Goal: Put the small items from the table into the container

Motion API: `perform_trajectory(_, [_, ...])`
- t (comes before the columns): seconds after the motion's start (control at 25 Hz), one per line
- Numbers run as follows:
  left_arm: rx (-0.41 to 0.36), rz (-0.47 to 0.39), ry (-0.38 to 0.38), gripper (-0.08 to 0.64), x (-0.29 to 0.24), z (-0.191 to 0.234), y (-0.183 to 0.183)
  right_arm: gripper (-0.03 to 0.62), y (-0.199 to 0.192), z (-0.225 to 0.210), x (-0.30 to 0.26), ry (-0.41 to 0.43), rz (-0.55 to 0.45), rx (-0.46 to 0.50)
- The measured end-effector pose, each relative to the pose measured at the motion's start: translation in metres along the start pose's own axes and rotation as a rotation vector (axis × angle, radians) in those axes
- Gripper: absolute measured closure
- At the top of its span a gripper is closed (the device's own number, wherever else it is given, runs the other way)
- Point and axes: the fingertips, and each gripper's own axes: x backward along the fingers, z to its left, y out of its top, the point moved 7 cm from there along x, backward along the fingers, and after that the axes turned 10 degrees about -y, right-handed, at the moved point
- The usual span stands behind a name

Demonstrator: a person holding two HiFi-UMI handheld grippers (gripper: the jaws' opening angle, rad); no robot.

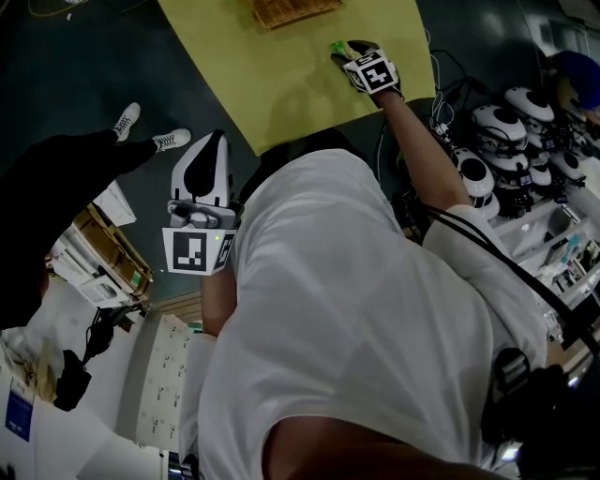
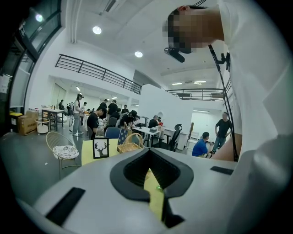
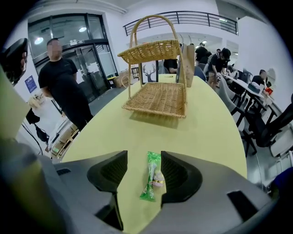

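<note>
A small sweet in a green wrapper (image 3: 152, 182) lies on the yellow-green table (image 3: 201, 137). My right gripper (image 3: 144, 161) stands open around the wrapper, which lies nearer the right jaw. In the head view the same gripper (image 1: 354, 52) sits by the table's near right edge, with the wrapper (image 1: 336, 47) at its tip. A two-tier wicker basket (image 3: 158, 98) with a tall handle stands farther along the table, and its edge (image 1: 295, 9) shows in the head view. My left gripper (image 1: 208, 155) hangs off the table beside the person's body. Its jaws are together and hold nothing.
A person in black (image 1: 56, 187) stands left of the table, white shoes (image 1: 141, 131) on the dark floor. White helmets (image 1: 506, 131) and cables crowd the right side. A deer picture (image 2: 101, 148) and a paper bag (image 3: 189, 59) stand beyond the basket. Cardboard boxes (image 1: 103, 253) sit low left.
</note>
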Motion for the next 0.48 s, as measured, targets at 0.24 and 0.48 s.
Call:
perform_trajectory(0.24, [0.018, 0.021, -0.001, 0.552, -0.022, -0.008, -0.012, 0.354, -0.029, -0.012, -0.016, 0.015, 0.04, -0.017])
perform_trajectory(0.48, [0.036, 0.04, 0.008, 0.552, -0.03, -0.008, -0.022, 0.354, -0.048, -0.017, -0.029, 0.018, 0.077, -0.031])
